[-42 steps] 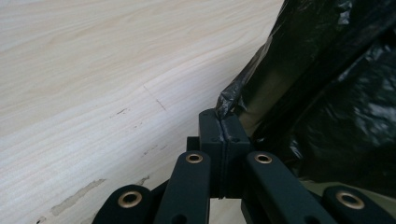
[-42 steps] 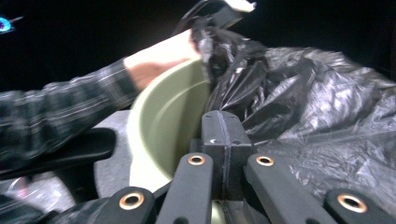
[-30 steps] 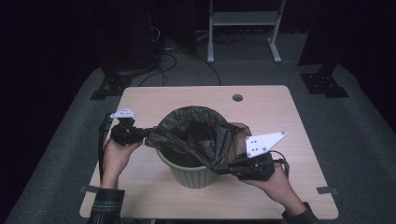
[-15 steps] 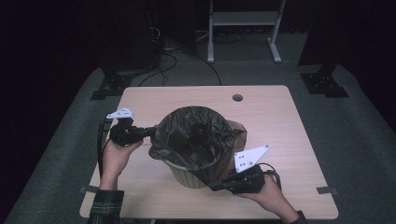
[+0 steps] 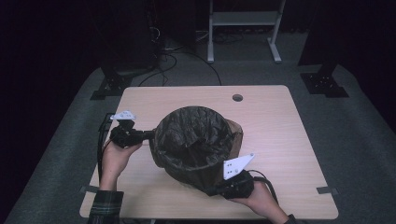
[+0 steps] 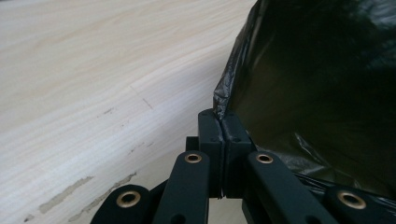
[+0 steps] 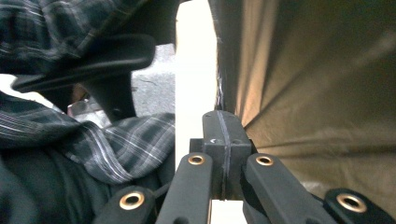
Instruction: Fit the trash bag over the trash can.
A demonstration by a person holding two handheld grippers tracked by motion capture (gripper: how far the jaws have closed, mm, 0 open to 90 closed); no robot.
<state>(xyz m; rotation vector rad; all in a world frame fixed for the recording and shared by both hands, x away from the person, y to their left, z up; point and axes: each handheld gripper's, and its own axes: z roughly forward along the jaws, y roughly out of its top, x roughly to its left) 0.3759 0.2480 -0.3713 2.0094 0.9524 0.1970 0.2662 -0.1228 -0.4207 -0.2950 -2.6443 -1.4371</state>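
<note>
**Two hands pull a black bag down over a bin**

Closest to the near edge of the bench (image 5: 280, 112), the right gripper (image 5: 219, 190) sits low beside the bin. Its fingers (image 7: 223, 135) are pressed together on a fold of the black bag (image 5: 196, 140). The bag film runs tight from that pinch, so I think the hand is tugging the bag edge down the outside of the bin to make it sit snug.

A little farther in, toward the left edge of the bench, the left gripper (image 5: 144, 135) points at the bin from the side. Its fingers (image 6: 222, 130) are shut tight on the bag's edge too. That hand seems to hold its side in place while the other side gets pulled.

The bin stands near the middle of the bench, almost all covered by the bag. The bag's mouth gapes wide open on top. A small round hole (image 5: 237, 98) sits near the far edge of the bench.

Compared with a second ago, the right gripper has dropped lower and come closer to the near edge, and the bag now hides more of the bin's wall. The left gripper has hardly moved.
</note>
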